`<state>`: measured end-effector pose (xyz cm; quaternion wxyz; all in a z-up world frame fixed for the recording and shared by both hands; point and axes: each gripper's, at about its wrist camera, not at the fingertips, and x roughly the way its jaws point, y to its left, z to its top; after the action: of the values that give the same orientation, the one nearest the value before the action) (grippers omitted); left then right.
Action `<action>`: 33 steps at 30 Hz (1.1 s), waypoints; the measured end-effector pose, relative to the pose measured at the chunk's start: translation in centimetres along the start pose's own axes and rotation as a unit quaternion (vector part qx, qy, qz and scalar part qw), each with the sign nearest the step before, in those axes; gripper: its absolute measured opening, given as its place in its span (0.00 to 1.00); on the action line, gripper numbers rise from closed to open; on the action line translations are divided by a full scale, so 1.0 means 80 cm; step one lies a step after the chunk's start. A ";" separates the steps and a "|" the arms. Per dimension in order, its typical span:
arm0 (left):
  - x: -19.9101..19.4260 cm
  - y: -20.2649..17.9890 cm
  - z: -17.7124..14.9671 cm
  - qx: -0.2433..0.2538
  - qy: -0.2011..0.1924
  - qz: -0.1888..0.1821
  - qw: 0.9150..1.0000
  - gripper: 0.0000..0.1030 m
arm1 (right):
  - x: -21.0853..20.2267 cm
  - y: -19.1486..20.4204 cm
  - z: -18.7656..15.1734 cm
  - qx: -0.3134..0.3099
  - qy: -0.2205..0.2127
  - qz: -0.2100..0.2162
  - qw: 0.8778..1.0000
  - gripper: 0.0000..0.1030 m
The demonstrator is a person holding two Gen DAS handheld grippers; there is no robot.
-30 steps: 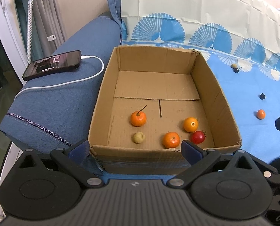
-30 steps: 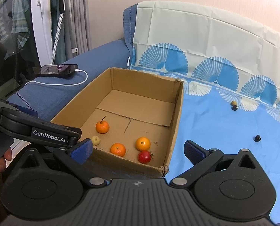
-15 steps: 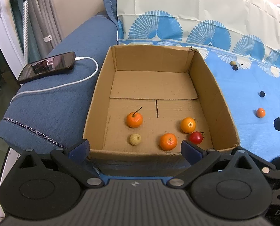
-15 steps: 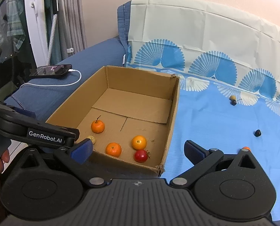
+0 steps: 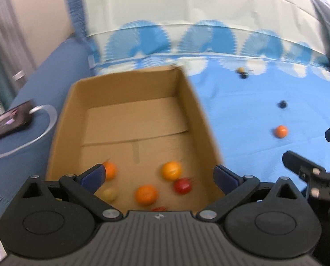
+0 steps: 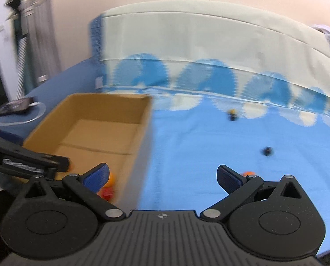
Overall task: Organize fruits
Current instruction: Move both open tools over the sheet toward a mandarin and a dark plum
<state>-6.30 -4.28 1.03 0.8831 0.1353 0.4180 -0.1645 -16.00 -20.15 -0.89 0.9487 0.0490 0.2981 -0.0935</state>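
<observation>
Right wrist view: the right gripper (image 6: pixel 162 177) is spread wide and holds nothing, and it faces the blue sheet (image 6: pixel 198 146) rather than the cardboard box (image 6: pixel 111 110). A small orange fruit (image 6: pixel 248 173) lies on the sheet just past its right-hand fingertip, half hidden by it, so the coming move probably turns on a short shift rightward and forward to bring the fruit between the jaws. The fruit is round, so no long axis constrains the grasp. Farther off on the sheet sit a dark fruit (image 6: pixel 267 151) and, well beyond, a yellow and dark pair (image 6: pixel 232 114), blurred.

Left wrist view: the left gripper (image 5: pixel 158 174) is likewise wide open and empty, poised over the near wall of the box, in which several orange fruits (image 5: pixel 146 195), a red one (image 5: pixel 182 185) and a pale one (image 5: pixel 110 194) rest near the front. The loose orange fruit appears here well to the right, beyond the box's right wall (image 5: pixel 200 119); the right gripper is judged much the nearer. Open sheet surrounds the fruit on all sides; the box wall stands to its left, and that wall must be cleared on the carry back.
</observation>
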 end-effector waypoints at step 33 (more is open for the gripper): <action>0.371 -0.326 0.104 0.096 0.109 -0.152 0.978 1.00 | 0.336 -0.374 -0.030 -0.052 0.049 -0.031 0.997 0.99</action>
<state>6.63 -36.42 -19.78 0.7797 0.1717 0.5097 -0.3207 -1.90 -52.99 -19.43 0.9310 -0.0047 0.3497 -0.1048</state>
